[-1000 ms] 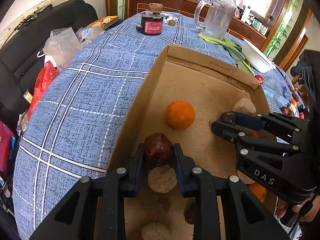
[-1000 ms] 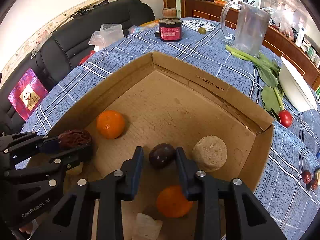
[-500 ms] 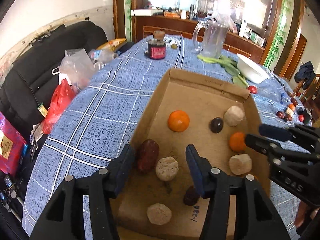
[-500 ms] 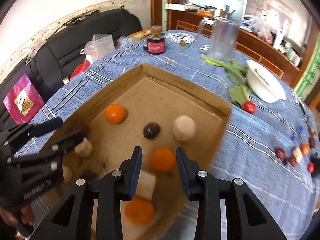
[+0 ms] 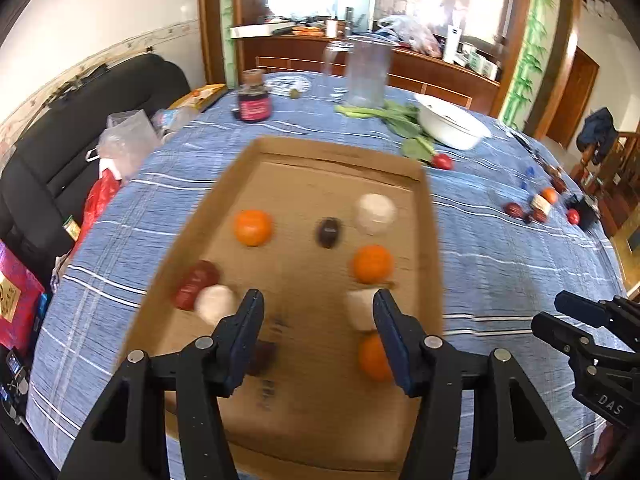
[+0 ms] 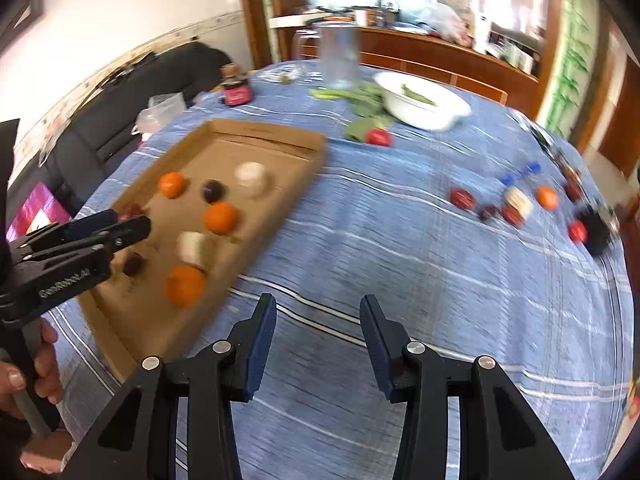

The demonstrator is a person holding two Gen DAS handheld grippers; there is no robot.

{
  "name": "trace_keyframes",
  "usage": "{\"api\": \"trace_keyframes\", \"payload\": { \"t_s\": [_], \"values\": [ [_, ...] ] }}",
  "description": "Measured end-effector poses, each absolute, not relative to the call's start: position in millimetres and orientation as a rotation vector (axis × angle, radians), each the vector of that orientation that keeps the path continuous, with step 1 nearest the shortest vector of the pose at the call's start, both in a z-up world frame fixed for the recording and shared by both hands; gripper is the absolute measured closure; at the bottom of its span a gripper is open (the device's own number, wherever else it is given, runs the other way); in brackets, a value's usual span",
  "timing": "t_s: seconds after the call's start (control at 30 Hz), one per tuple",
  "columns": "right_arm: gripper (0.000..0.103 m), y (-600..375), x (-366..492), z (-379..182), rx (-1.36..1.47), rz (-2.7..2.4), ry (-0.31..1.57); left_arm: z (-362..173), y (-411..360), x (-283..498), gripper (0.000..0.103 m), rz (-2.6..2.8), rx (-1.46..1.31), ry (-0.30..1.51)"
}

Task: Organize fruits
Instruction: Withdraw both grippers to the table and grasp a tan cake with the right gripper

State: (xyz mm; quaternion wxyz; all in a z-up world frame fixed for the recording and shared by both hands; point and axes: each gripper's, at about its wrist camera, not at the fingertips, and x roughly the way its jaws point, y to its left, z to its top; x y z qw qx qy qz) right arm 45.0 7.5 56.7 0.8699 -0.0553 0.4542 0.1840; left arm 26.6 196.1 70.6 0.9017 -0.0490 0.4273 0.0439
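Two hand-held grippers are in my feeds, and both have just been opening with nothing between their pads. Nearest in the left wrist view, my left hand-held gripper (image 5: 318, 312) stands moderately wide above the near end of the cardboard tray (image 5: 434, 240); a second ago it was clamped on the dark red date (image 5: 196, 284), which now lies loose in the tray, touching a pale round piece (image 5: 216, 302). My right hand-held gripper (image 6: 318, 328) is spread less wide over bare blue checked cloth on the desk (image 6: 440, 280), clear of the tray, whereas a second ago it straddled the dark plum (image 5: 329, 232) inside it. That plum now sits mid-tray between an orange (image 5: 253, 227) and another pale piece (image 5: 375, 208). Only the right wrist view shows a person's fingers (image 6: 44, 364) wrapped on the left gripper's handle. It also gives me the clearer look at the loose fruits (image 6: 516, 204) scattered well to the right of the tray, though they are blurred. Farther off, both views show a white bowl (image 6: 420, 100) beside leafy greens, and a clear jug (image 5: 368, 72) at the far edge.
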Motion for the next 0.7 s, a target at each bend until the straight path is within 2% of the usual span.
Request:
{"api": "trace_keyframes", "payload": {
  "t_s": [0.07, 0.43, 0.7],
  "values": [
    [0.056, -15.3, 45.9, 52.9, -0.095, 0.365, 0.959, 71.2, 174.1, 28.5, 0.042, 0.074, -0.088, 0.887],
    [0.056, -142.9, 97.2, 33.8, 0.05, 0.223, 0.972, 58.3, 78.6, 68.8, 0.041, -0.004, -0.017, 0.981],
    [0.057, -174.8, 176.2, 31.7, 0.069, 0.217, 0.94, 50.6, 50.6, 104.0, 0.041, -0.028, 0.037, 1.033]
  ]
}}
